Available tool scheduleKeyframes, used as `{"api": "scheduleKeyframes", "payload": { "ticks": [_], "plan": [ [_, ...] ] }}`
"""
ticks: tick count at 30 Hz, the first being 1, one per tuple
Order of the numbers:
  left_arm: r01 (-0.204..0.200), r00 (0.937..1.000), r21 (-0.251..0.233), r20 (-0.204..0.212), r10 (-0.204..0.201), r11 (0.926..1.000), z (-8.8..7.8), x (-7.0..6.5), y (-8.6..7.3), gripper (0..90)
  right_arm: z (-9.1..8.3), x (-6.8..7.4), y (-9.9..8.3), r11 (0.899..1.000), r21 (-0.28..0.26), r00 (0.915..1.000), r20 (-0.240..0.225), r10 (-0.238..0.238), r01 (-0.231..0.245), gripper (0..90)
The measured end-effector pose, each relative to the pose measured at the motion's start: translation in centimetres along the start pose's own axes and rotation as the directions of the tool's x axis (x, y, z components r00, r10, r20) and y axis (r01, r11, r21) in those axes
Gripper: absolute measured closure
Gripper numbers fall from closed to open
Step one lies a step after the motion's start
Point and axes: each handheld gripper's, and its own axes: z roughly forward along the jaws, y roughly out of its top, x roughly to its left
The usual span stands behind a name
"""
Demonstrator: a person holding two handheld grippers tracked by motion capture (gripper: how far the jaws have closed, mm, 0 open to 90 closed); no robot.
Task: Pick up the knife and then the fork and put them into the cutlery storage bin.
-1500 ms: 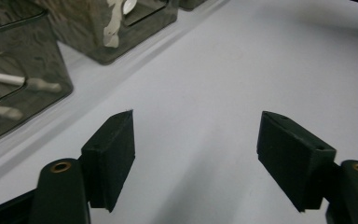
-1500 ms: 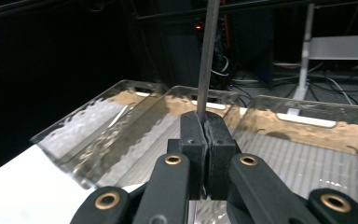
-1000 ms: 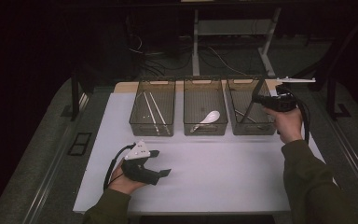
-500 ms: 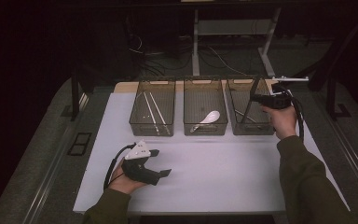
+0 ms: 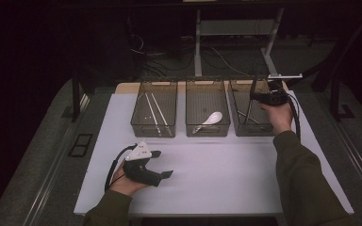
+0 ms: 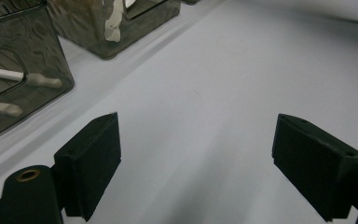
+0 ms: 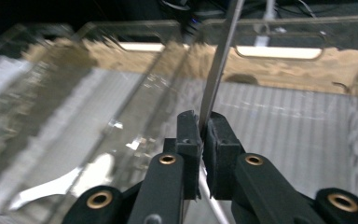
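Three clear bins stand in a row at the back of the white table (image 5: pixel 217 188). Over the right bin (image 5: pixel 254 131) my right gripper (image 5: pixel 253 95) is shut on a thin metal utensil (image 5: pixel 250 110) that hangs almost upright into the bin. In the right gripper view the metal strip (image 7: pixel 221 60) passes between the pads (image 7: pixel 189 128), and the jaws have just been easing open a little around it. My left gripper (image 5: pixel 162 164) rests on the table at the front left, open, with bare table between its pads (image 6: pixel 93 154).
The left bin (image 5: pixel 153 128) holds pale chopsticks (image 5: pixel 153 110). A white spoon (image 5: pixel 210 119) lies in the middle bin (image 5: pixel 207 131). More metal pieces lie on the right bin's floor. Dark floor, cables and a table frame lie beyond the back edge.
My right hand has shifted slightly left and lower over the right bin, and the metal utensil now hangs more upright. The left hand has stayed where it was.
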Motion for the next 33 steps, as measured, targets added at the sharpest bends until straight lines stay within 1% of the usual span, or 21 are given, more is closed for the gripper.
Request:
{"api": "scheduleKeyframes", "payload": {
  "ticks": [2,4,6,7,8,9,10,12,14,16,17,18,22,23,25,27,30,33],
  "plan": [
    [-0.001,1.0,0.0,0.001,0.001,1.0,0.0,0.0,0.0,14.5,0.7,-0.2,-0.2,0.999,0.037,0.9997,0.023,-0.011,0.01,83.6],
    [-0.001,1.0,-0.001,0.001,0.001,1.0,0.0,0.0,0.0,14.5,1.3,-0.3,-0.4,0.997,0.075,0.9994,0.036,0.001,-0.003,83.7],
    [-0.002,1.0,-0.001,0.002,0.002,1.0,0.0,0.0,0.0,14.5,1.7,-0.3,-0.7,0.994,0.109,0.9986,0.053,0.002,-0.008,83.6],
    [-0.001,1.0,-0.002,0.002,0.001,1.0,0.0,0.0,0.0,14.5,1.8,-0.3,-0.7,0.994,0.106,0.9979,0.065,-0.007,0.0,83.7],
    [0.001,1.0,-0.004,0.002,-0.001,1.0,0.0,0.0,0.0,14.5,1.9,-0.2,-0.7,0.995,0.104,0.9978,0.065,-0.011,0.005,83.8],
    [-0.001,1.0,-0.002,0.003,0.001,1.0,0.0,0.0,0.0,14.5,1.8,-0.2,-0.7,0.994,0.109,0.9979,0.064,-0.004,-0.003,83.5],
    [0.0,1.0,-0.002,0.003,0.0,1.0,0.0,0.0,0.0,14.5,1.8,-0.2,-0.6,0.994,0.106,0.9976,0.068,-0.014,0.007,83.1],
    [-0.001,1.0,-0.001,0.003,0.001,1.0,0.0,0.0,0.0,14.4,1.7,-0.2,-0.7,0.994,0.107,0.9972,0.075,0.0,-0.008,80.9],
    [-0.002,1.0,0.0,0.003,0.002,1.0,0.0,0.0,0.0,14.4,1.6,-0.4,-0.6,0.996,0.09,0.998,0.063,0.001,-0.006,76.0],
    [-0.003,1.0,0.003,0.002,0.003,1.0,0.0,0.0,0.1,14.3,1.6,-0.3,-0.6,0.996,0.087,0.9979,0.065,0.001,-0.006,71.5],
    [-0.003,1.0,0.002,0.001,0.003,1.0,0.0,0.0,0.1,14.2,1.5,-0.4,-0.6,0.996,0.084,0.9978,0.066,-0.005,0.0,70.9],
    [-0.004,1.0,0.002,0.001,0.004,1.0,0.0,0.0,0.1,14.2,1.4,-0.3,-0.6,0.996,0.083,0.998,0.063,0.003,-0.008,69.5],
    [-0.005,1.0,0.001,0.0,0.005,1.0,0.0,0.0,0.1,14.2,1.1,-0.3,-0.5,0.998,0.068,0.9986,0.051,-0.012,0.009,61.7],
    [-0.002,1.0,-0.002,0.001,0.002,1.0,0.0,0.0,0.1,14.2,0.9,-0.3,-0.4,0.998,0.067,0.9989,0.044,-0.014,0.011,58.7],
    [0.002,1.0,-0.006,0.004,-0.002,1.0,0.0,0.0,0.0,14.0,0.7,-0.2,-0.4,0.998,0.053,0.9985,0.048,-0.027,0.025,52.0],
    [0.005,1.0,-0.008,0.006,-0.005,1.0,0.0,0.0,0.0,13.8,0.4,0.0,-0.4,0.999,0.047,0.9986,0.044,-0.03,0.028,46.6],
    [0.003,1.0,-0.008,0.007,-0.003,1.0,0.0,0.0,0.0,13.6,-0.1,0.5,-0.4,0.998,0.034,0.9979,0.026,-0.06,0.059,40.1],
    [0.001,1.0,-0.009,0.008,-0.001,1.0,-0.1,0.0,0.0,13.2,-0.9,1.1,-0.6,0.994,0.003,0.9936,0.006,-0.113,0.113,34.5]
  ]
}}
